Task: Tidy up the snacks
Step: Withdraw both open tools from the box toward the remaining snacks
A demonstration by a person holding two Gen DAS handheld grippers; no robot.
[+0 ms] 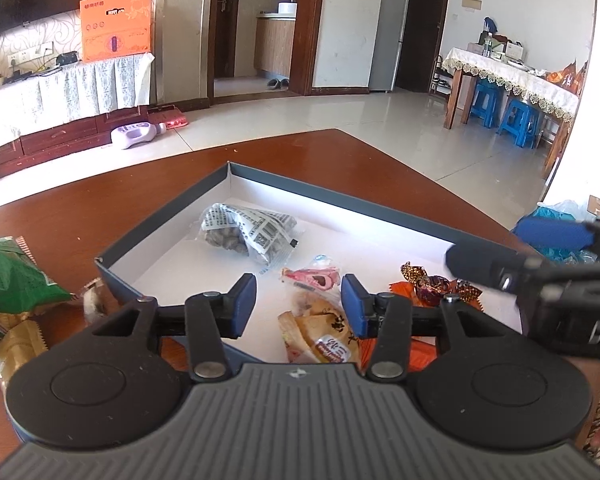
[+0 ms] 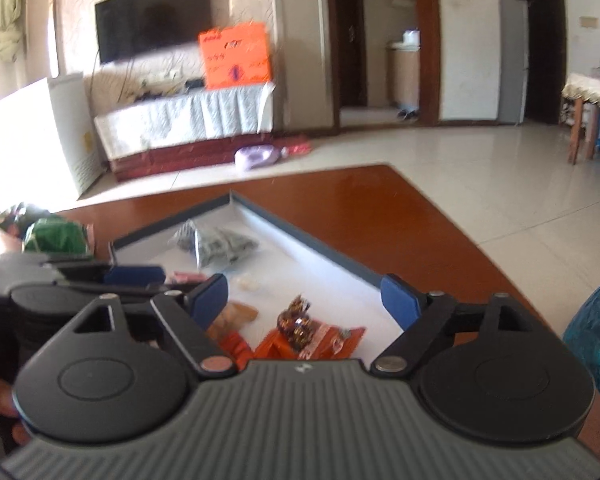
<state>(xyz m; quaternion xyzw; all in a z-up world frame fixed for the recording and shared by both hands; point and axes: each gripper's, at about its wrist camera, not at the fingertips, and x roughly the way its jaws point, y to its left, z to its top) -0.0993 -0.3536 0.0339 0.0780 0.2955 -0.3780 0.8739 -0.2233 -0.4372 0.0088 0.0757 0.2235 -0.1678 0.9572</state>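
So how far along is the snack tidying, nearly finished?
Partly. The box already holds a nut packet, a pastry and foil candies. Neither the left gripper nor the right gripper grips anything; both are open over it. The green bag and gold packet wait outside.

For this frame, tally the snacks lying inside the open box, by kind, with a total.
Clear bag of nuts with printed label: 1
Pastry packets in clear wrap: 2, overlapping, so the count is uncertain
Foil-wrapped candies: 2, as best the views show
Orange packets: at least 1, partly hidden
Total: about 6 in the box
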